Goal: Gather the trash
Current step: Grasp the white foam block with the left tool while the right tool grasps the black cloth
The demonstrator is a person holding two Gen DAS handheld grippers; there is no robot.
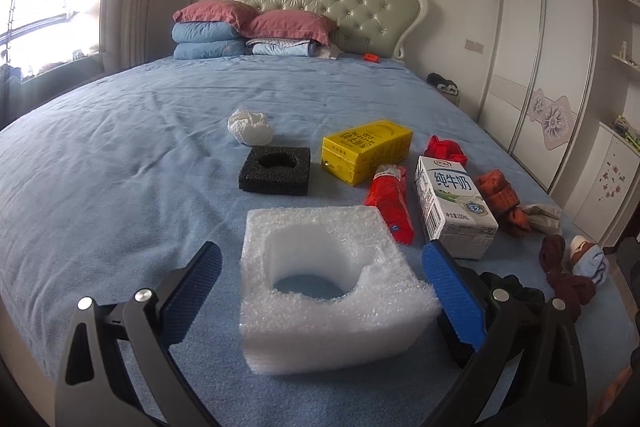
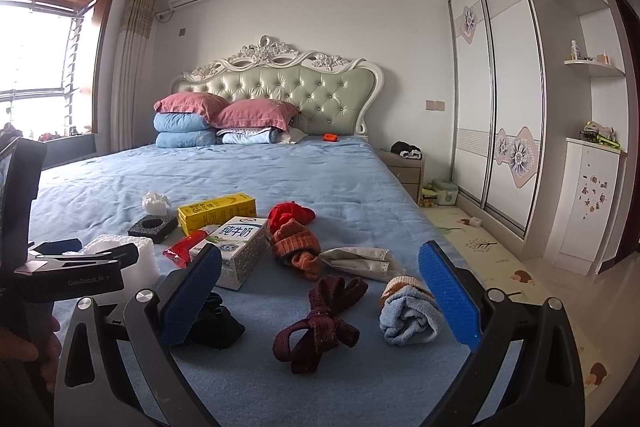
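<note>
- Left gripper [image 1: 322, 291] is spread wide, one blue pad on each side of the white foam block [image 1: 332, 291] sitting on the bed [image 1: 120, 147]. The right pad looks like it's just touching the block's corner; the left pad is clear of it, so nothing's clamped.
- Just past that block: a black foam piece [image 1: 275, 171] with a round hole, and behind it a crumpled white tissue [image 1: 250, 127].
- To the right of those, a yellow drink carton [image 1: 366, 149] lying on its side, a red wrapper [image 1: 390, 205], and a white milk carton [image 1: 454, 211] right beside the wrapper.
- Right gripper [image 2: 320, 291] is also wide open and holding nothing, hovering over the near edge of the bed.
- Between its fingers lie a knotted maroon sock pair [image 2: 320, 323] and a rolled light blue sock [image 2: 408, 315], the blue one close to the right pad.
- A black sock bundle [image 2: 216, 323] sits against the left pad.
- Further out: an orange knitted sock bundle [image 2: 298, 245], a red one [image 2: 290, 213] behind it, and a beige cloth [image 2: 360, 261].
- Pillows [image 2: 224, 111] are stacked up at the headboard [image 2: 300, 87].
</note>
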